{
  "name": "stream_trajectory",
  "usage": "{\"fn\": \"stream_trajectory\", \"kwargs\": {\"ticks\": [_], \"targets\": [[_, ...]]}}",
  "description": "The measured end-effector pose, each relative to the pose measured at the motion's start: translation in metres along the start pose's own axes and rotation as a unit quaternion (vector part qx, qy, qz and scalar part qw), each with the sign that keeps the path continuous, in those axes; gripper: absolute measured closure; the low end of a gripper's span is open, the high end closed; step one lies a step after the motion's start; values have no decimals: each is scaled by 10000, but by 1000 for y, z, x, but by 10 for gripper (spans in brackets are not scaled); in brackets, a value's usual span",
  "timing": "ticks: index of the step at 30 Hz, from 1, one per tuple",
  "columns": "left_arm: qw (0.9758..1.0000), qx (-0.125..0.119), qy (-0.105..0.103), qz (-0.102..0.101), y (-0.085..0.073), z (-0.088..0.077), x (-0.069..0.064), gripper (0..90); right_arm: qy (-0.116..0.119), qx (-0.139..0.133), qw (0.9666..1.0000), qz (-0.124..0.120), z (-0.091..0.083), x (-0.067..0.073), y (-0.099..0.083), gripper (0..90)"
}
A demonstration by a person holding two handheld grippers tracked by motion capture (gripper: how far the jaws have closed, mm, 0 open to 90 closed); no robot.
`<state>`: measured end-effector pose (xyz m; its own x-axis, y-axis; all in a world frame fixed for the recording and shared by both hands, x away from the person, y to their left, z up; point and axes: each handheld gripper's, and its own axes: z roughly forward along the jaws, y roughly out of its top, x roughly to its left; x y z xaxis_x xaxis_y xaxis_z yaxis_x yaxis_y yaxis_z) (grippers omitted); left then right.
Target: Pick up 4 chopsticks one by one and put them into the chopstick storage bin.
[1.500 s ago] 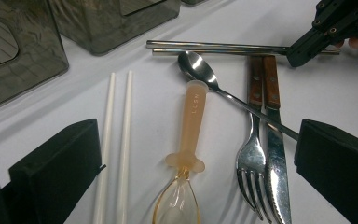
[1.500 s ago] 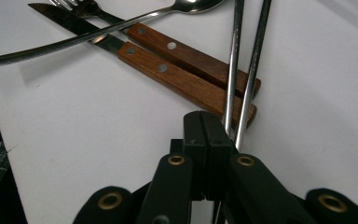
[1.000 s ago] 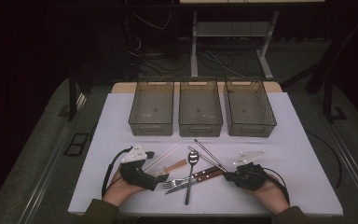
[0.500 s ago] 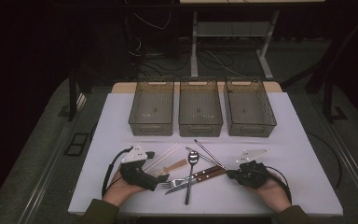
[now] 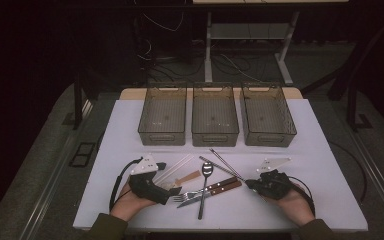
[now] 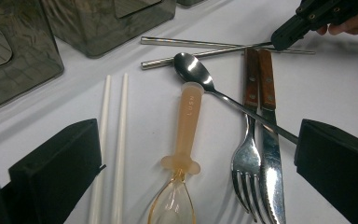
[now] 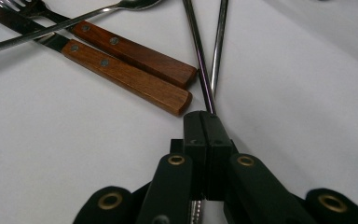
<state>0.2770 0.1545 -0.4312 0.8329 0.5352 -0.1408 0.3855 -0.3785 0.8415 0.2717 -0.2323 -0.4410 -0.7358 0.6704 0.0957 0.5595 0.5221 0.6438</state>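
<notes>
Cutlery lies loose on the white table (image 5: pixel 310 150) between my hands: a steel spoon (image 6: pixel 191 67), a fork (image 6: pixel 244 158) and a knife (image 6: pixel 270 158) with wooden handles (image 7: pixel 130 60), an amber plastic spoon (image 6: pixel 189 116), two white chopsticks (image 6: pixel 114 140) and two metal chopsticks (image 7: pixel 200 56). My left gripper (image 5: pixel 168 178) rests on the table, open wide, and the amber spoon, fork and knife tips lie between its jaws (image 6: pixel 196 154). My right gripper (image 7: pixel 204 114) is shut, its tip lying over one metal chopstick, which runs beneath it. From the left gripper view, the right gripper (image 6: pixel 284 37) touches the chopstick ends.
Three smoky clear bins stand in a row at the back of the table: left (image 5: pixel 162 136), middle (image 5: pixel 215 136), right (image 5: pixel 269 136). Cables trail from both grippers. The table's front edge is close to the person's hands.
</notes>
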Motion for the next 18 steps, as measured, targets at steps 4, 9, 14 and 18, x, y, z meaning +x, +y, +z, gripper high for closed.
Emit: {"fn": "stream_trajectory", "kwargs": {"ticks": [4,9,14,18], "targets": [[10000,0,-4,7,0,0,0,0,-62,-12,10000,-37,-1,-2,0,900],[10000,10,-10,8,0,0,0,0,-89,15,10000,-34,-1,-2,0,900],[10000,9,-6,9,0,0,0,0,-21,101,9999,-78,0,3,-1,900],[10000,0,-10,24,0,0,0,0,-47,174,9998,-128,2,6,-1,900]]}}
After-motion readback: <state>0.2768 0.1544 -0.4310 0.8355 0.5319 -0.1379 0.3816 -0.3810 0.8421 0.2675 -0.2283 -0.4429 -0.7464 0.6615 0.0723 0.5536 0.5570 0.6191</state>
